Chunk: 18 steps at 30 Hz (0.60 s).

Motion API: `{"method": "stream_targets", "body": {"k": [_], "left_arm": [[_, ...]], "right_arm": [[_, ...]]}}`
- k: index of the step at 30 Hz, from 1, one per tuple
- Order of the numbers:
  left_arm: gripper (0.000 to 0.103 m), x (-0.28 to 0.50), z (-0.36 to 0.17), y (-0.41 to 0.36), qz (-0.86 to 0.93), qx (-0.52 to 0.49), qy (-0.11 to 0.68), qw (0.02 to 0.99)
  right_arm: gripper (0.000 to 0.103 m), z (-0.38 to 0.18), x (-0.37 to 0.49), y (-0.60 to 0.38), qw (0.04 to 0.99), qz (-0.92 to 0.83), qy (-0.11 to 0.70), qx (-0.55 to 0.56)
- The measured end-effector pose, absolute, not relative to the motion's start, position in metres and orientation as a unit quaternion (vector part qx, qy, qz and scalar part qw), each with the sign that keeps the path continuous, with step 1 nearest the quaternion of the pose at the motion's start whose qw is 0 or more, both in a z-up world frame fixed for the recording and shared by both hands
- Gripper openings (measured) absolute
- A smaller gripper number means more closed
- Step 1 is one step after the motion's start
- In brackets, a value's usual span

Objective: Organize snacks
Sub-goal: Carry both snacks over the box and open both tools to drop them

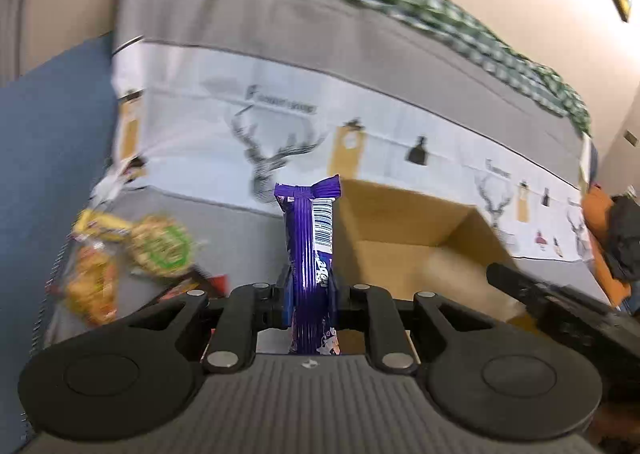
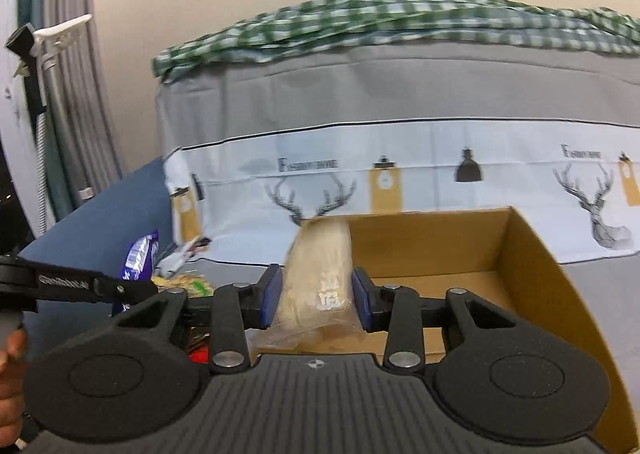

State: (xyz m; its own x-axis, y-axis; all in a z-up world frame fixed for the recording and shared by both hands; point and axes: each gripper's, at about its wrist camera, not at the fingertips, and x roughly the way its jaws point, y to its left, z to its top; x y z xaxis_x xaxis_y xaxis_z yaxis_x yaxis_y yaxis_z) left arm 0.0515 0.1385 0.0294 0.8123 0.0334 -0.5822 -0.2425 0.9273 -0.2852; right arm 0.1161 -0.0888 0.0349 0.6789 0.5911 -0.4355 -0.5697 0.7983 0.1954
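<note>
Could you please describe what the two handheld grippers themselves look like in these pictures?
Both look alike. The left gripper and right gripper have matte black bodies with a ribbed top plate bearing a small round crosshair mark, round black discs at either side, and black linkage arms with silver pivot pins. The pads are blue. Seen from the right wrist, the left gripper carries pale lettering, too blurred to read.

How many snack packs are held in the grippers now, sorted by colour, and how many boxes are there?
Purple snack pack, in left gripper: 1
Pale clear-wrapped snack pack, in right gripper: 1
Cardboard box: 1
Total: 3
</note>
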Motion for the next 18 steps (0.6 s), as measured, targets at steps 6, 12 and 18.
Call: {"method": "stream_targets", "body": {"k": [6, 12, 18], "left_arm": [[0.018, 0.07, 0.026, 0.116, 0.054, -0.185, 0.284, 0.939], [0.019, 0.069, 0.013, 0.107, -0.007, -0.194, 0.281, 0.94], [0.042, 0.074, 0.012, 0.077, -0.08, -0.19, 0.268, 0.941]], "right_arm": [[0.008, 0.017, 0.135, -0.11, 0.915, 0.287, 0.28, 0.04], [0.019, 0.01, 0.14, -0.124, 0.921, 0.263, 0.285, 0.045], [0.065, 0.012, 0.139, -0.128, 0.941, 0.208, 0.263, 0.042]]}}
